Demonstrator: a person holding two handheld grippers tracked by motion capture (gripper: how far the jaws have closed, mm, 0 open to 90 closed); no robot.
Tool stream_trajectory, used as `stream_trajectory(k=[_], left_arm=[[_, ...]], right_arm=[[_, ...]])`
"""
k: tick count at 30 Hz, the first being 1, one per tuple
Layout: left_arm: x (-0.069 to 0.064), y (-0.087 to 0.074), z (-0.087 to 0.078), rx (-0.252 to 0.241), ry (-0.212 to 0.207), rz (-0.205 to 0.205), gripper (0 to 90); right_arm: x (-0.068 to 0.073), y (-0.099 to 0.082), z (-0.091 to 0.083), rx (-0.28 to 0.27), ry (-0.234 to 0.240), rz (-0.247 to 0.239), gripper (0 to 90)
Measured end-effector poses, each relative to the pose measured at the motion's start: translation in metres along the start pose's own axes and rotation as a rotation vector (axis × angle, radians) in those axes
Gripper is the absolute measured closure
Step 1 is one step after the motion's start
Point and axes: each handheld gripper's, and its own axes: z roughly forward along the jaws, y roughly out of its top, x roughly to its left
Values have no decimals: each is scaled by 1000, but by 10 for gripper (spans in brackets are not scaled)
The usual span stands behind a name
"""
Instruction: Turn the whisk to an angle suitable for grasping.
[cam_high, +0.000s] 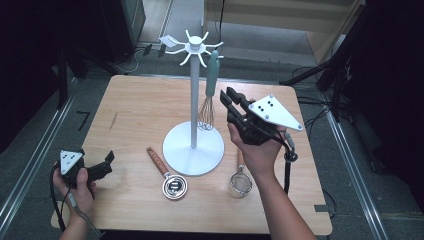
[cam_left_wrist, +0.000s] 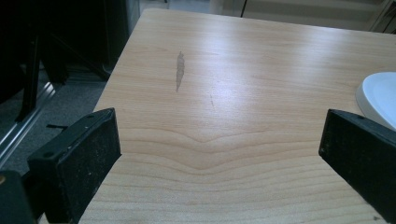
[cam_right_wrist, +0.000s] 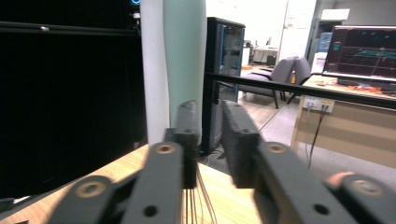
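A whisk (cam_high: 210, 92) with a pale teal handle hangs from a hook of the white rack (cam_high: 193, 100) at the table's middle. My right gripper (cam_high: 227, 96) is held up just right of the whisk, level with its handle's lower end. In the right gripper view its jaws (cam_right_wrist: 210, 112) stand open by a narrow gap with nothing in it. The teal handle (cam_right_wrist: 184, 56) and the white pole (cam_right_wrist: 153, 70) rise just behind the left jaw, and the whisk's wires (cam_right_wrist: 196, 200) show below. My left gripper (cam_high: 106, 165) rests at the front left, wide open (cam_left_wrist: 219, 135) over bare wood.
A metal scoop with a brown handle (cam_high: 172, 186) lies in front of the rack's round base (cam_high: 200, 155). A small sieve (cam_high: 240, 182) lies to the right, its handle under my right hand. The wooden table (cam_high: 135, 110) ends close behind the rack.
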Motion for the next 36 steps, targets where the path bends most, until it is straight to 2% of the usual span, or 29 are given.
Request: stream_trajectory(k=[4,9,12,17,21,36], left_arm=[[0,0,0,0,-1,-1,0],[0,0,0,2,-1,-1,0],[0,0,0,3,-1,-1,0],[1,0,0,1,-2,-4,0],[1,0,0,0,-4,-5,0],[1,0,1,1,-6,-4,0]], right_arm=[[-4,8,3,11,-3,-7,900],[-8,17,8,-4,20,5,900],[-11,25,14,-36,27,-6,900],[-11,35,22,-49,36,0,900],[-11,39,26,-57,36,-16,900],[-14,56,32,-91,44,-6,900]])
